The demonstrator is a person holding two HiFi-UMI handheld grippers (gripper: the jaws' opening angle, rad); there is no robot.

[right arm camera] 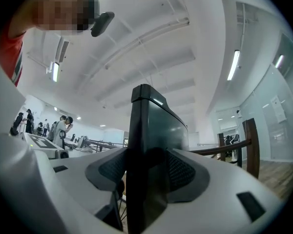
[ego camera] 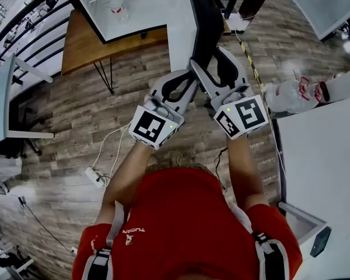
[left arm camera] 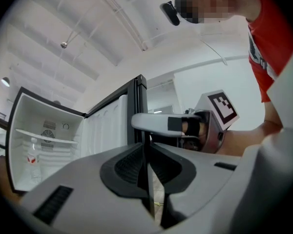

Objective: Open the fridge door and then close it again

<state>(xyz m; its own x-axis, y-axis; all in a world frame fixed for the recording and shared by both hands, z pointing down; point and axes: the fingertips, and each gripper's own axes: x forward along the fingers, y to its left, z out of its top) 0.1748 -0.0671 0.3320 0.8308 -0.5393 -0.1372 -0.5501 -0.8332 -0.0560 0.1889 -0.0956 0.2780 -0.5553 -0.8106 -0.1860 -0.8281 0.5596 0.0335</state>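
Nearest, the left tongs (ego camera: 186, 79) were drawn together on nothing, while the right tongs (ego camera: 214, 60) stood wide apart astride the free edge of the fridge door (ego camera: 203, 16). With that door standing open from the fridge (ego camera: 151, 13) beyond, closing it well probably meant pushing squarely on the edge, slowly, keeping the left tongs clear of the narrowing gap.
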